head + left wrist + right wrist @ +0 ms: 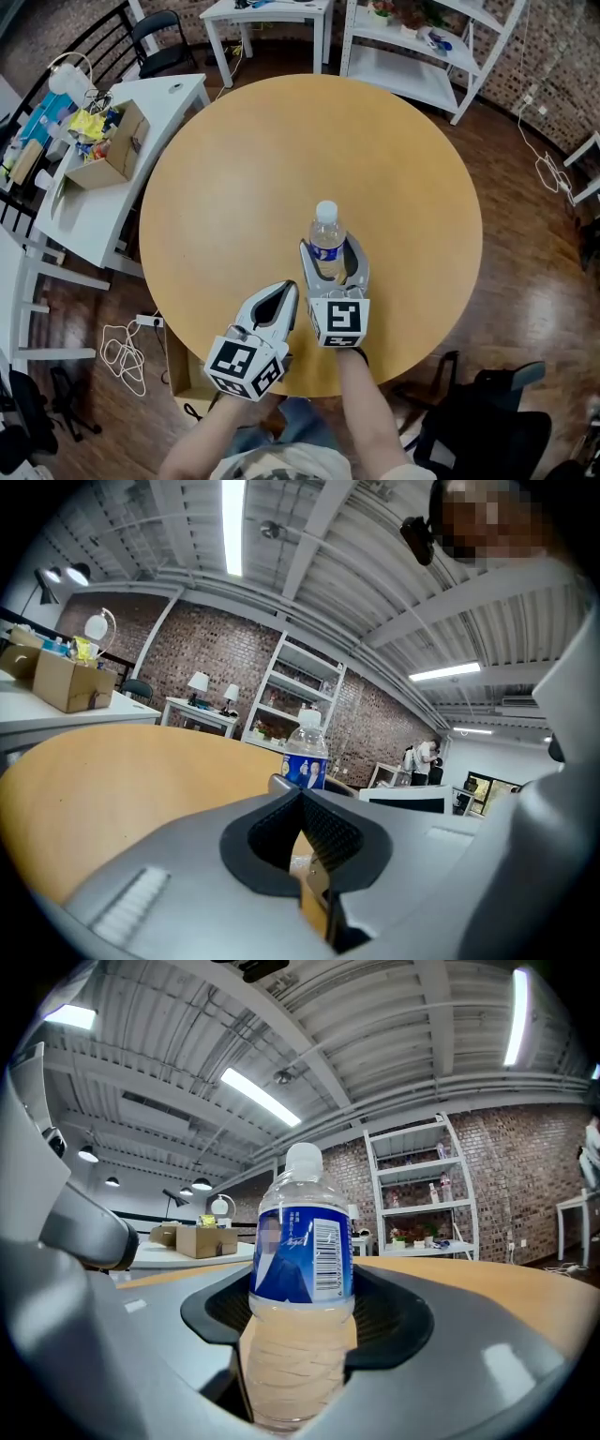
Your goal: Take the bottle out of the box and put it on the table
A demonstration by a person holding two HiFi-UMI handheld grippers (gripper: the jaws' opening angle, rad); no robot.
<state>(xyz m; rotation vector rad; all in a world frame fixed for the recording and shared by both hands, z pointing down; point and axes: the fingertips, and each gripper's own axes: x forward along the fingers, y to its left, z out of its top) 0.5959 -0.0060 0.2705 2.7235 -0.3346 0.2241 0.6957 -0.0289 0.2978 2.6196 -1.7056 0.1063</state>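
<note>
Right gripper view shows the bottle (pixel 302 1260) upright in my right gripper (pixel 332 262), jaws clasping its waist, long axis vertical, above the table (pixel 244 169) close to its near edge. I cannot tell whether its base touches. My left gripper (pixel 287 292), pinched together and empty, sits just left.

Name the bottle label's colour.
The bottle has a blue label; right gripper view shows it best.
</note>
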